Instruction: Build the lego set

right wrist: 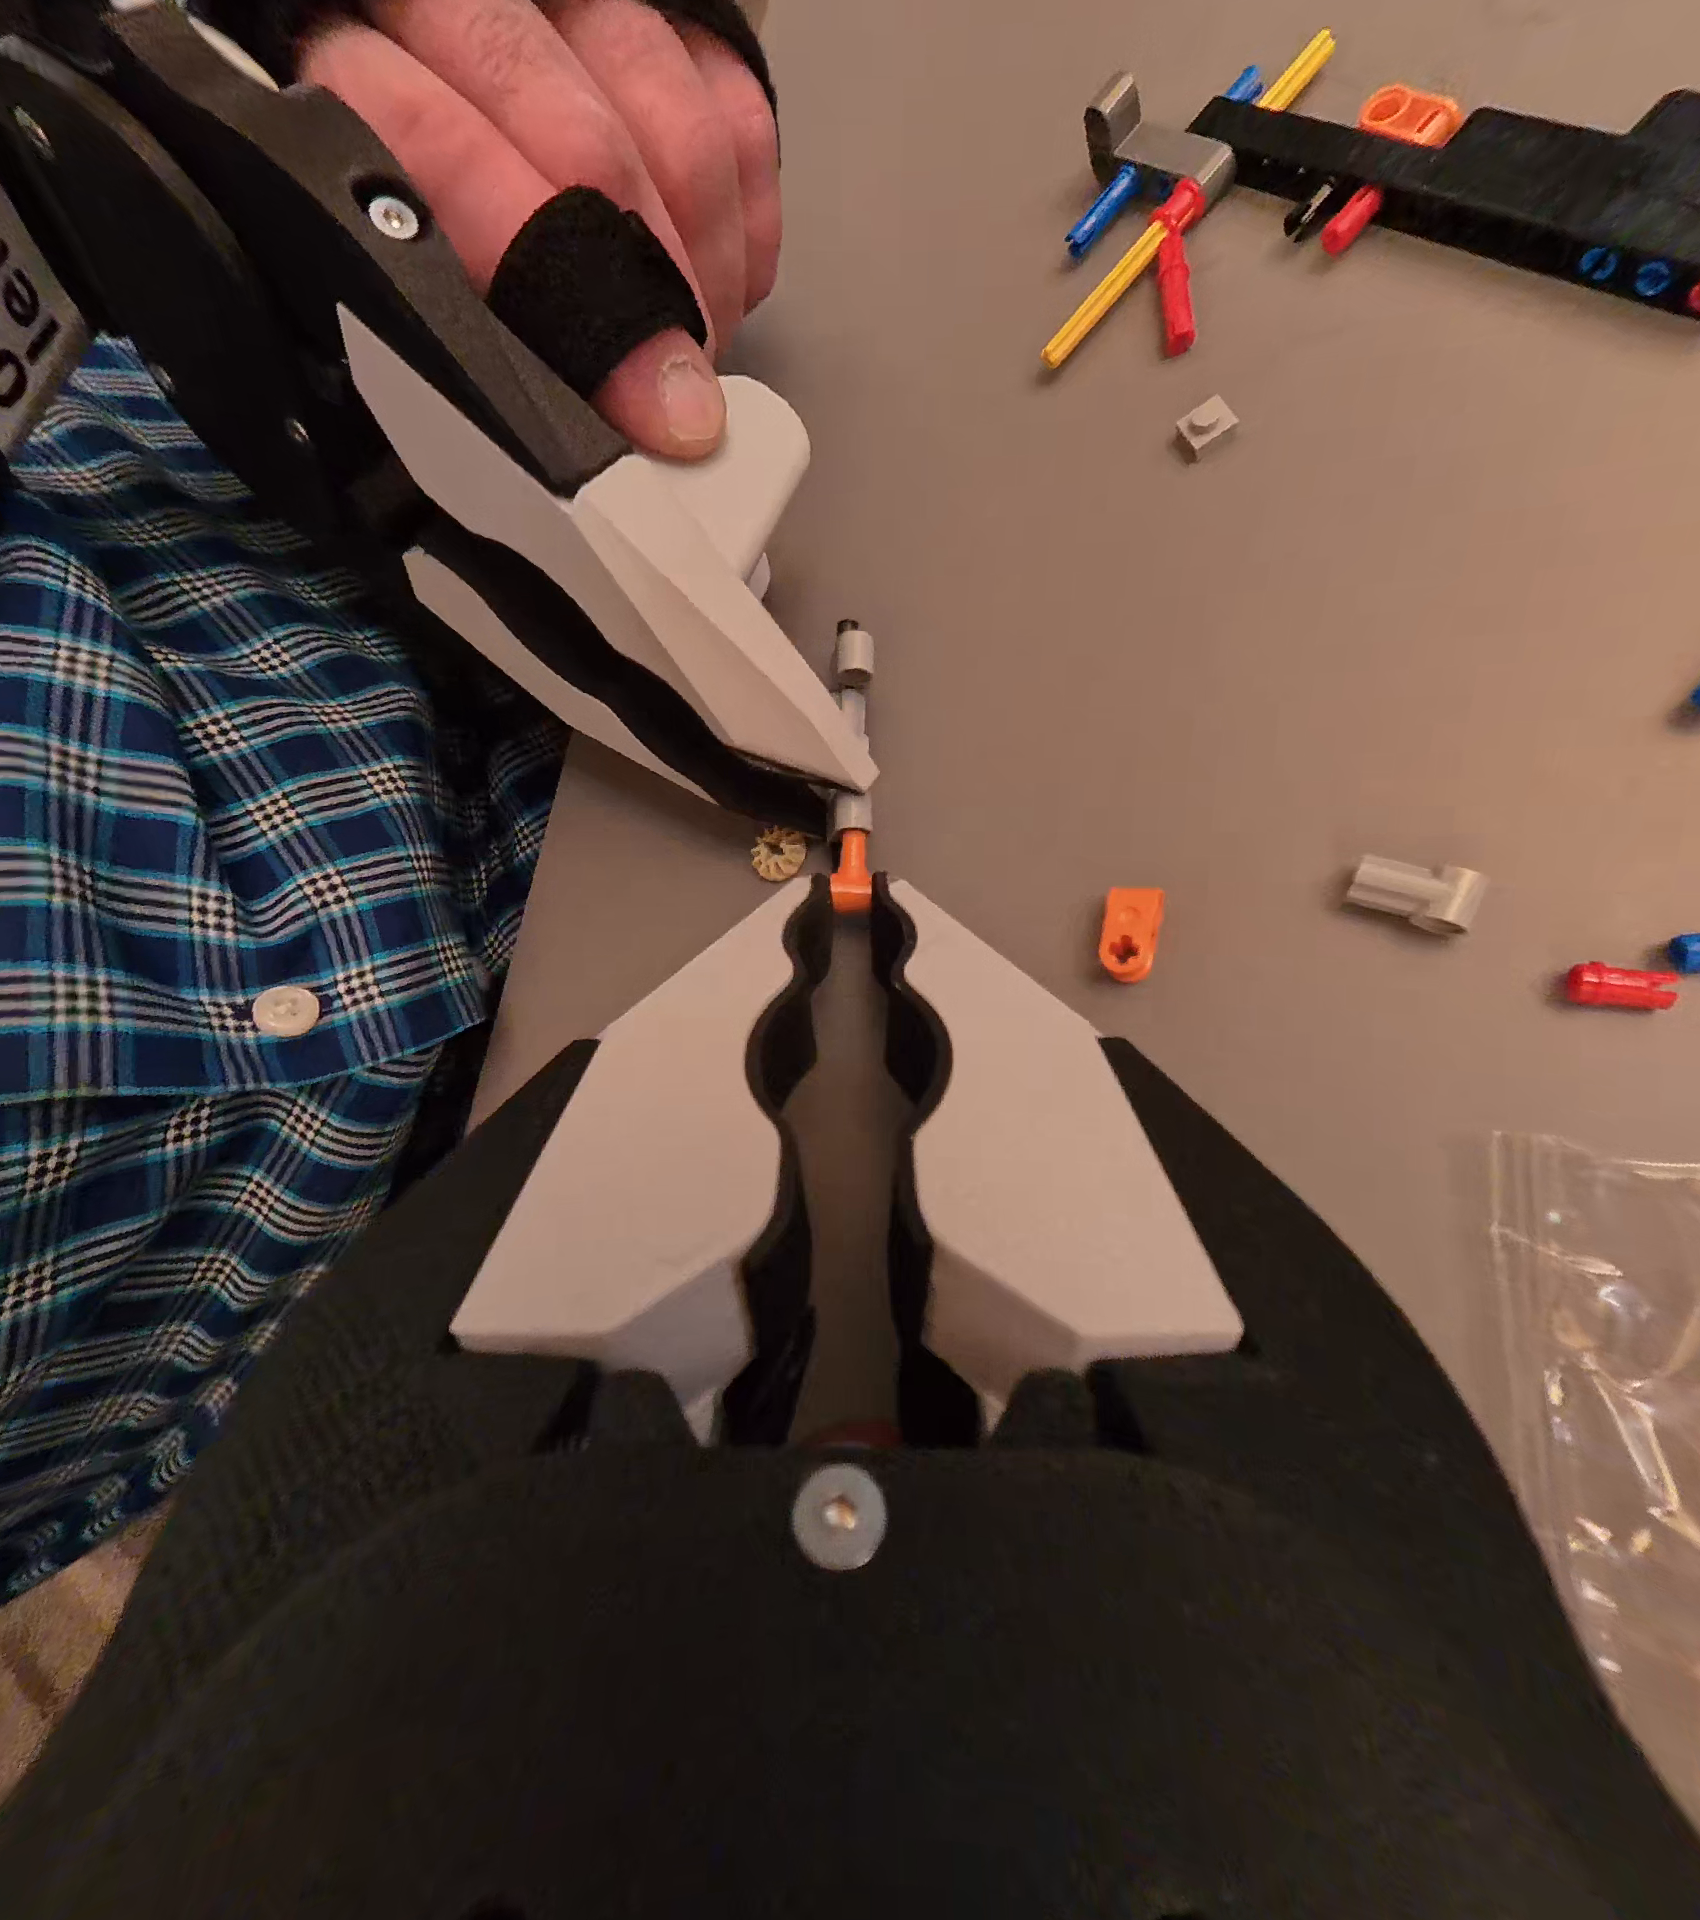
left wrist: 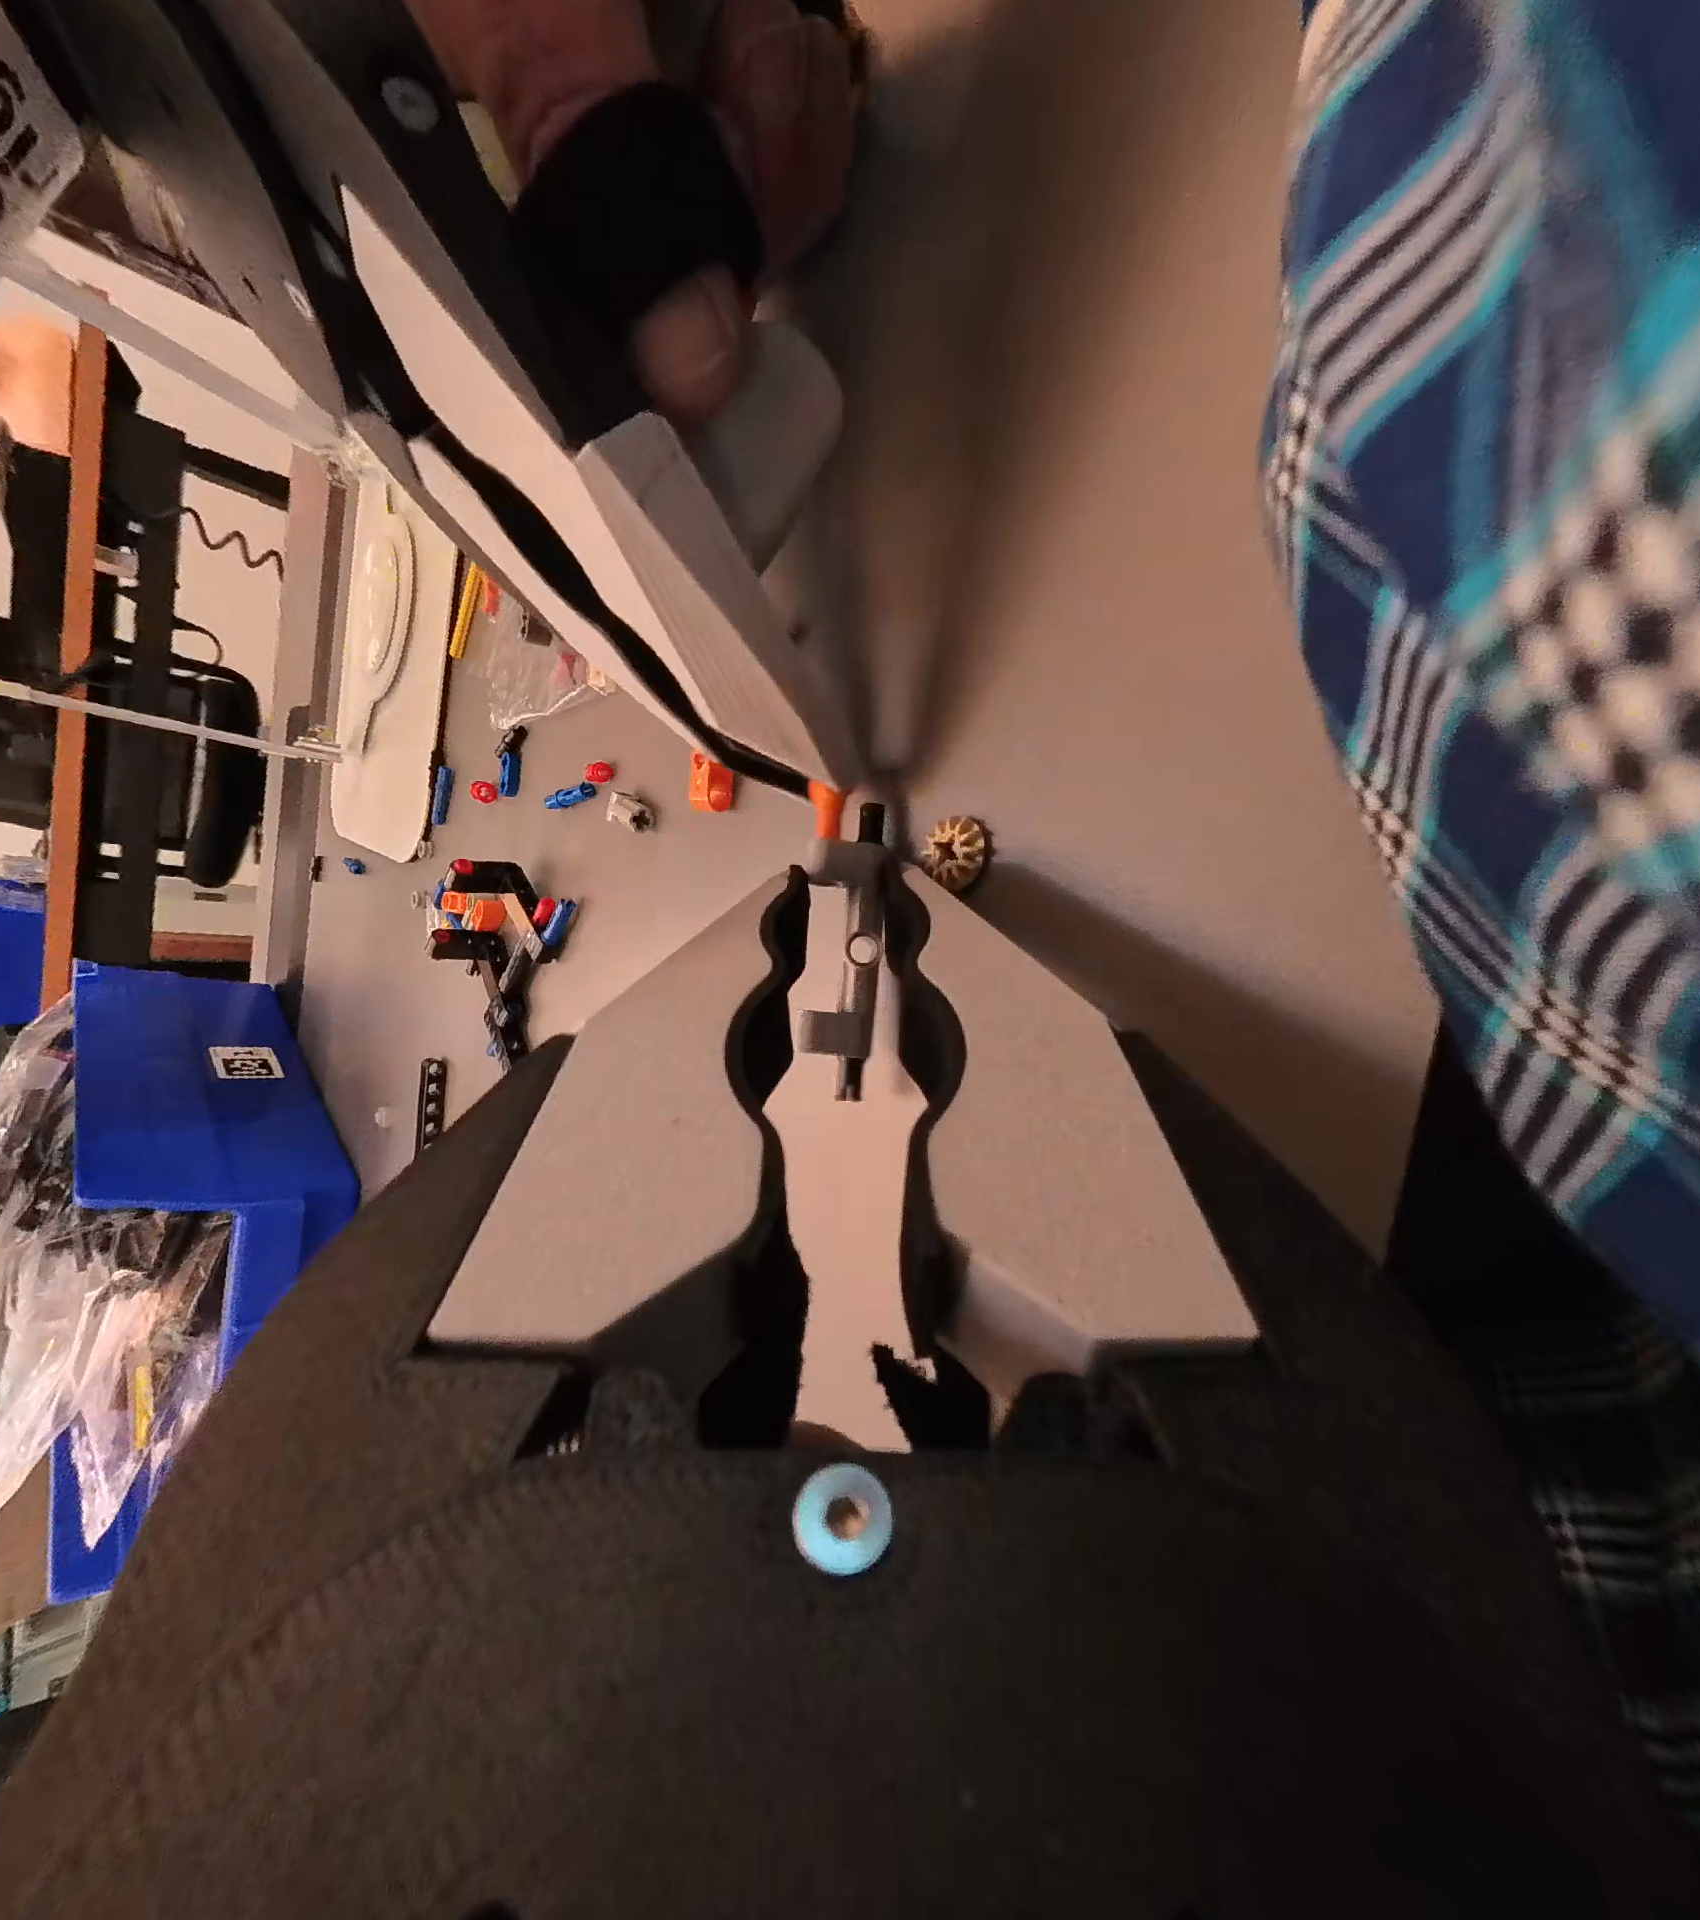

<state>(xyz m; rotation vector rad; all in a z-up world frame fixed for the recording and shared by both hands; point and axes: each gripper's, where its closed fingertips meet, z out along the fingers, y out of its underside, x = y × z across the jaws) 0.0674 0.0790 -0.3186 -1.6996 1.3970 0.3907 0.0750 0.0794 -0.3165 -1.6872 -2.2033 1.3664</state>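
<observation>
My left gripper (left wrist: 851, 883) is shut on a small grey connector assembly with a black axle (left wrist: 856, 961). The assembly lies between its fingers. My right gripper (right wrist: 848, 891) is shut at its tips on an orange pin piece (right wrist: 848, 862). The orange piece meets the end of the grey assembly (right wrist: 851, 665), which the left gripper (right wrist: 851, 779) holds from the upper left. In the left wrist view the right gripper (left wrist: 841, 779) comes in from the upper left with the orange piece (left wrist: 827, 808). A tan gear (right wrist: 778, 854) lies on the table beside the joint, and also shows in the left wrist view (left wrist: 952, 852).
A long black beam build (right wrist: 1511, 177) lies at the far right with a yellow axle (right wrist: 1137, 270) and red and blue pins. An orange connector (right wrist: 1130, 933), a grey connector (right wrist: 1417, 896) and a plastic bag (right wrist: 1656, 1403) lie nearby. A blue bin (left wrist: 191, 1101) stands at the left. A person's plaid shirt (right wrist: 150, 831) is close. Less than 4 cm separates the two grippers' tips.
</observation>
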